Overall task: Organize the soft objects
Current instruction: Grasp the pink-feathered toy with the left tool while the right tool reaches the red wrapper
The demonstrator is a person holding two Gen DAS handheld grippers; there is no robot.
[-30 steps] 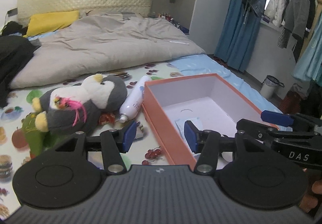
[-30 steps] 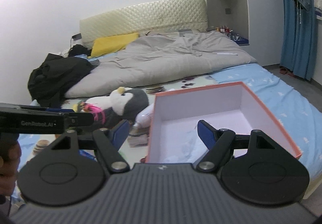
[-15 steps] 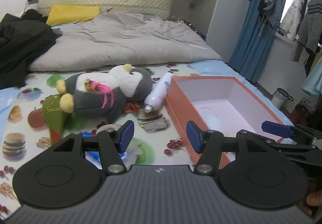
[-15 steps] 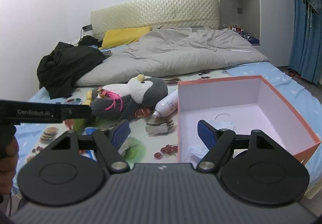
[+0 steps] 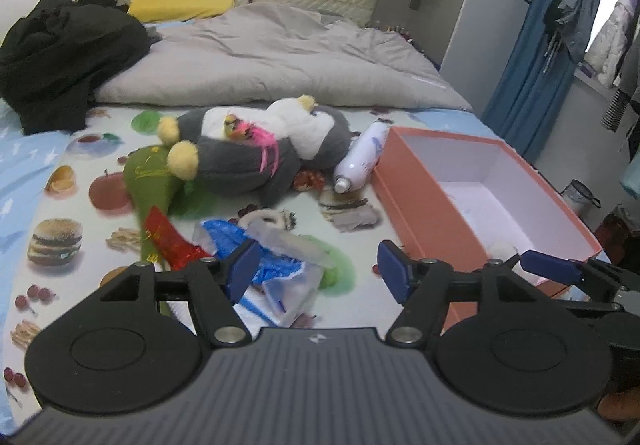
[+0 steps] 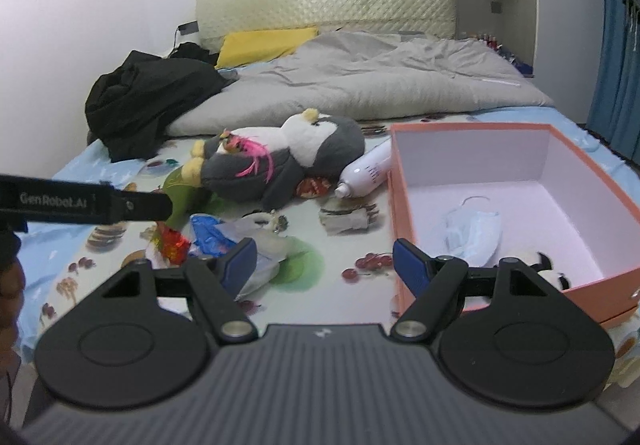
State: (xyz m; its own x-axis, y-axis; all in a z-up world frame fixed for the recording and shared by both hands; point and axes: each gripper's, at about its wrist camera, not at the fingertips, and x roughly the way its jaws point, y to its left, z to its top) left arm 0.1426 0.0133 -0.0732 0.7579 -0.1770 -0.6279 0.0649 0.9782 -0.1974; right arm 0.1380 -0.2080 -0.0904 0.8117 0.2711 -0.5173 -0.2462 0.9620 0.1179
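A grey and white plush penguin lies on its side on the printed bed sheet, left of an orange box. Inside the box lie a blue face mask and a small black and white plush. My left gripper hovers over a blue and clear plastic bag, its jaws opening with nothing between them. My right gripper is open and empty, near the box's left wall.
A white spray bottle lies between penguin and box. A green cloth item, a red wrapper and a grey rag are scattered on the sheet. A grey duvet and black clothes lie behind.
Both views have swung left and dipped, bringing the penguin and the plastic bag toward the middle and the box to the right. The left jaws stand wider apart.
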